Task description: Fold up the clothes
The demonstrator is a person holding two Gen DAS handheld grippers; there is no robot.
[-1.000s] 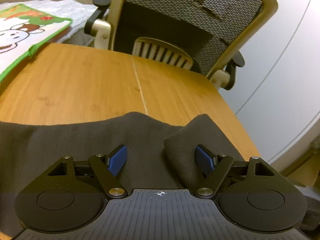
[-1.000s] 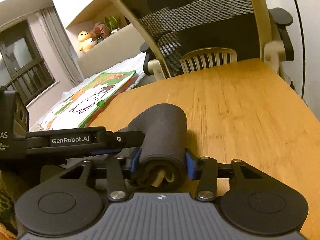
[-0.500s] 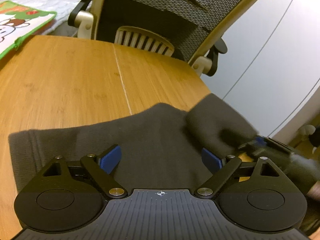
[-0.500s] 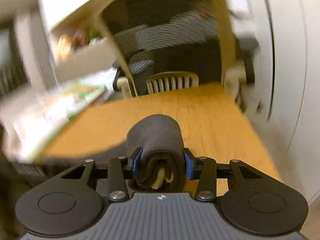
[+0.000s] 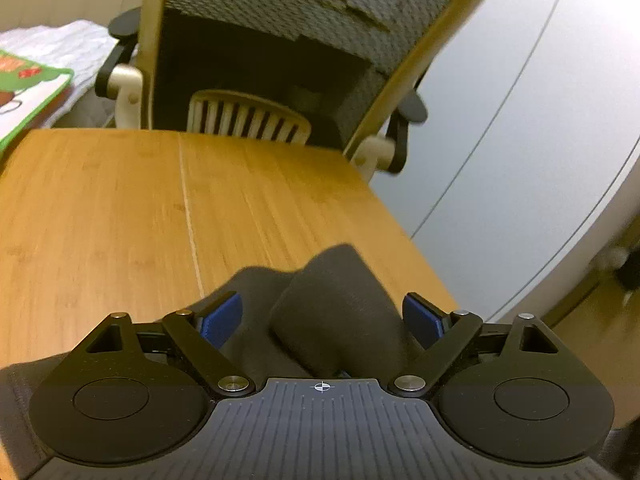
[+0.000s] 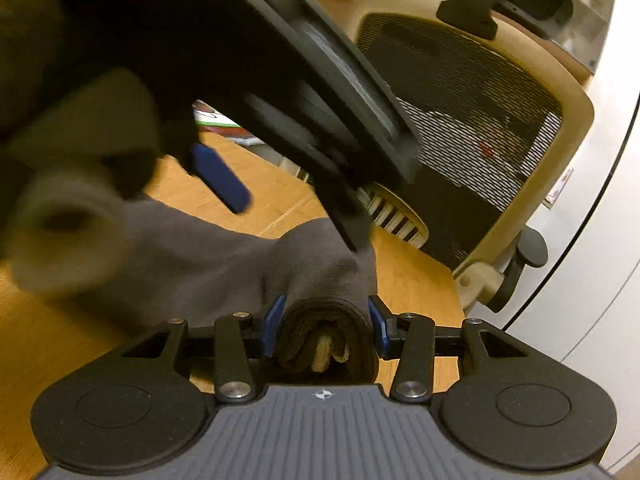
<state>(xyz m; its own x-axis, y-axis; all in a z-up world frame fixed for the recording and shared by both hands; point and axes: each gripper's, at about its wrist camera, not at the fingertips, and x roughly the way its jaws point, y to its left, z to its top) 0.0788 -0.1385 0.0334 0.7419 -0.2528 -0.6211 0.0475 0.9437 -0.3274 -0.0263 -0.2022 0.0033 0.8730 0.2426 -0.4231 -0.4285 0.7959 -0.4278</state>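
Observation:
A dark grey garment (image 5: 336, 312) lies on the wooden table (image 5: 120, 220), one end rolled into a thick bundle. My left gripper (image 5: 322, 316) is open wide, and the bundle sits between its blue pads (image 5: 222, 318) without being squeezed. In the right wrist view my right gripper (image 6: 326, 320) clamps the rolled end of the garment (image 6: 324, 276); its jaws are opening while the pads still press on the cloth. The left gripper's black body fills the top left there, with one blue pad (image 6: 220, 184) above the cloth. A blurred grey tube of cloth (image 6: 68, 220) hangs at the left.
A beige mesh office chair (image 5: 300, 20) stands against the table's far edge. A green-edged cartoon cloth (image 5: 28, 92) lies beyond the far left corner. The table's right edge (image 5: 404, 232) runs close beside the bundle, with a white wall (image 5: 540, 120) past it.
The right gripper has rolled over and carried the rolled end across to the left gripper. The left gripper's fingers have spread wider, and the roll now lies between them.

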